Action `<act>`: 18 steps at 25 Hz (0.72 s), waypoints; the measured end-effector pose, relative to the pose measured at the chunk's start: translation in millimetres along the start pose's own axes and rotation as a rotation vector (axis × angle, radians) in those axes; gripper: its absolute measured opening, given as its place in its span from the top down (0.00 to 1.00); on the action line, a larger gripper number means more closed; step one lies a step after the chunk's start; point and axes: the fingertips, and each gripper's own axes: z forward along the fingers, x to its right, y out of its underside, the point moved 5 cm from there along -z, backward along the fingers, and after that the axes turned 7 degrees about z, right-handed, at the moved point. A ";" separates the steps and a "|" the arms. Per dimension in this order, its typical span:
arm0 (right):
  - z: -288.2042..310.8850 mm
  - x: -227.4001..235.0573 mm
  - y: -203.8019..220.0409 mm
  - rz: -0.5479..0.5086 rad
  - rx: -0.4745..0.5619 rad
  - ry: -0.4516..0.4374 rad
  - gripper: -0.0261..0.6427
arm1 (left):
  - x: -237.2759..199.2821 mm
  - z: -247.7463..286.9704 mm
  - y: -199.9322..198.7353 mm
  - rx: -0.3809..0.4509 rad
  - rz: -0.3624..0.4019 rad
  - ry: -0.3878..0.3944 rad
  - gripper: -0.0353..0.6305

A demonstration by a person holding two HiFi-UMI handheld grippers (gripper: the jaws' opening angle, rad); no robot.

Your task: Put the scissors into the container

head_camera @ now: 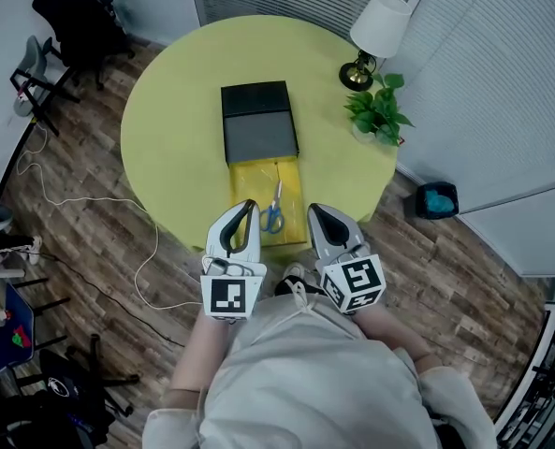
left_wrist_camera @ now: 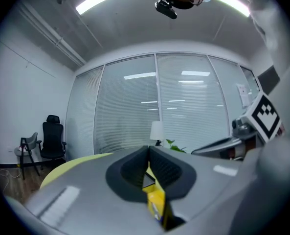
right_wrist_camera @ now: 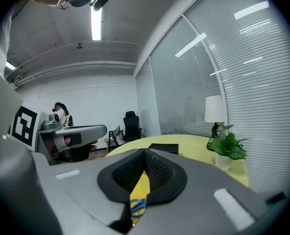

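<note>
The scissors point(head_camera: 274, 210), blue-handled, lie in a yellow open tray point(head_camera: 249, 181) that juts toward me from under a dark box-shaped container point(head_camera: 258, 120) on the round yellow table point(head_camera: 165, 129). My left gripper point(head_camera: 250, 204) hovers just left of the scissors, shut with nothing in it. My right gripper point(head_camera: 313, 210) hangs just right of them, also shut and empty. In the left gripper view the jaws of the left gripper point(left_wrist_camera: 148, 152) meet, with yellow showing below. In the right gripper view the right gripper point(right_wrist_camera: 145, 153) is shut too, and the scissors' blue handles point(right_wrist_camera: 138, 204) show beneath it.
A white-shaded lamp point(head_camera: 378, 28) and a potted green plant point(head_camera: 378, 110) stand at the table's right rim. A black office chair point(head_camera: 71, 12) is at the far left, a white cable point(head_camera: 99, 204) trails over the wooden floor, and a small bin point(head_camera: 436, 199) sits at the right.
</note>
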 end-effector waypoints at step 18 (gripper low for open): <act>-17.5 -41.4 13.1 -0.013 0.002 0.019 0.96 | -5.5 -45.0 6.5 0.006 -0.029 0.021 0.94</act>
